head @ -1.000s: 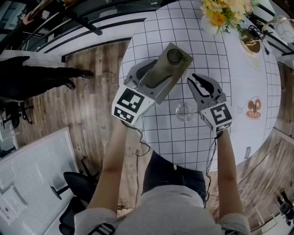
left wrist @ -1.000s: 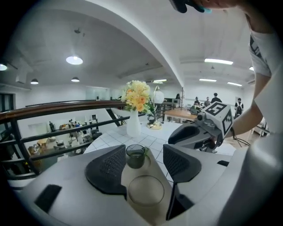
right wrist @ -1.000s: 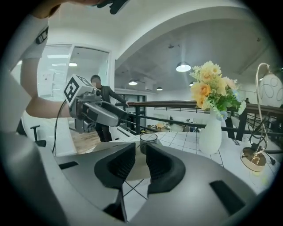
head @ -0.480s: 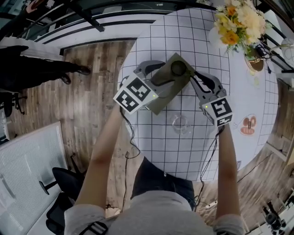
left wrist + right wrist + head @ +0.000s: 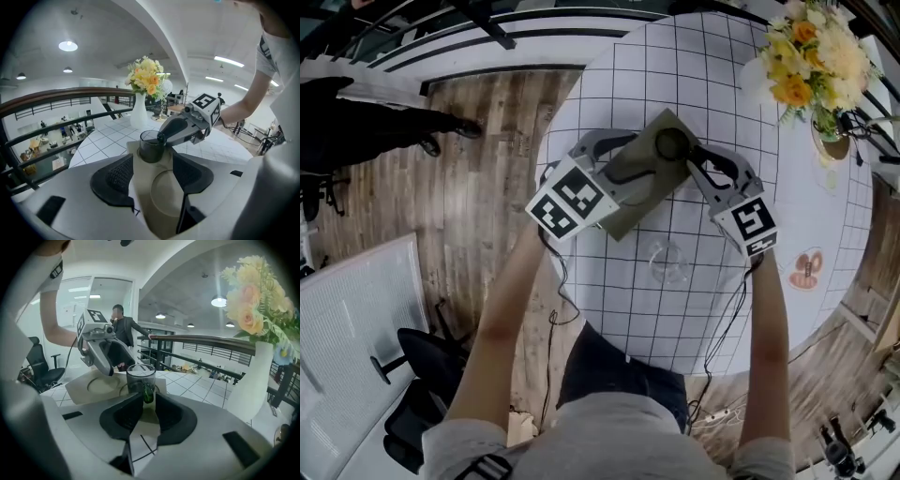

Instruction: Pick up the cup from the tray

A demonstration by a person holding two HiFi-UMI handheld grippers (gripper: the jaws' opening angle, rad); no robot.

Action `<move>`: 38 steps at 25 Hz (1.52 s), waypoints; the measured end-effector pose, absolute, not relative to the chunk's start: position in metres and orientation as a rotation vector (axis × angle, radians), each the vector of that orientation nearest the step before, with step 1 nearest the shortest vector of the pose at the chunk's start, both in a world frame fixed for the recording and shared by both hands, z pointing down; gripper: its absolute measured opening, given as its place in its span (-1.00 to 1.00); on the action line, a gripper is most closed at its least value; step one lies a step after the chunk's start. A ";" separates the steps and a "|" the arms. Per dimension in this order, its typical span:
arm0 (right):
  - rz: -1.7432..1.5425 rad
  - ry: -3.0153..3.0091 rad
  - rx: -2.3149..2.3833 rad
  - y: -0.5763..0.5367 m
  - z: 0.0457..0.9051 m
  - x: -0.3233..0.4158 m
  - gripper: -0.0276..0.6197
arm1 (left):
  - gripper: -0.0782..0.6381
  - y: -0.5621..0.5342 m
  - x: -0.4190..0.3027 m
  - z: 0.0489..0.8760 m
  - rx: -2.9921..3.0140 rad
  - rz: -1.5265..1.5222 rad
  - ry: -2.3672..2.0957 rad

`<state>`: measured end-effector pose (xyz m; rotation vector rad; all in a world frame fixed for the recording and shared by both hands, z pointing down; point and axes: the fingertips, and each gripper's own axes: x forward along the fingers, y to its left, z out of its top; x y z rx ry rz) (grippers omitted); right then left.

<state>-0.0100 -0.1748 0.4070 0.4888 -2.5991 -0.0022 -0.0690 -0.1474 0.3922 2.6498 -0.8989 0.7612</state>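
item: cup [image 5: 670,143], dark glass, upright in the far round recess of the tray [image 5: 649,192], not yet lifted; left gripper [image 5: 152,171] clamped on the tray's near end, holding it; right gripper [image 5: 149,404] at the tray's right side, jaws narrowly parted, the cup's green handle [image 5: 147,392] between their tips, no squeeze evident; left to do, by judgement: close on the handle, raise the cup clear of the tray. surface: round white table [image 5: 722,56], black grid, under the tray; clear glass [image 5: 667,262] just nearer than the tray; flowers [image 5: 816,52] well beyond the tray, to its right; wood floor [image 5: 487,141] left of the tray; railing [image 5: 56,96] and open hall beyond.
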 end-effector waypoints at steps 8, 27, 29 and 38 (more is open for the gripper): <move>0.006 -2.636 0.455 -0.169 0.409 -0.018 -0.77 | -0.02 -0.146 -0.071 0.396 2.635 0.739 -0.922; 0.048 -2.716 0.687 -0.153 0.360 0.037 -0.79 | -0.40 -0.128 -0.065 0.347 2.635 0.519 -1.126; 0.051 -2.702 0.722 -0.148 0.357 0.051 -0.79 | -0.47 -0.127 -0.060 0.344 2.625 0.497 -1.150; 0.181 -2.625 0.891 -0.112 0.389 0.106 -0.79 | -0.72 -0.105 -0.027 0.335 2.597 0.425 -1.229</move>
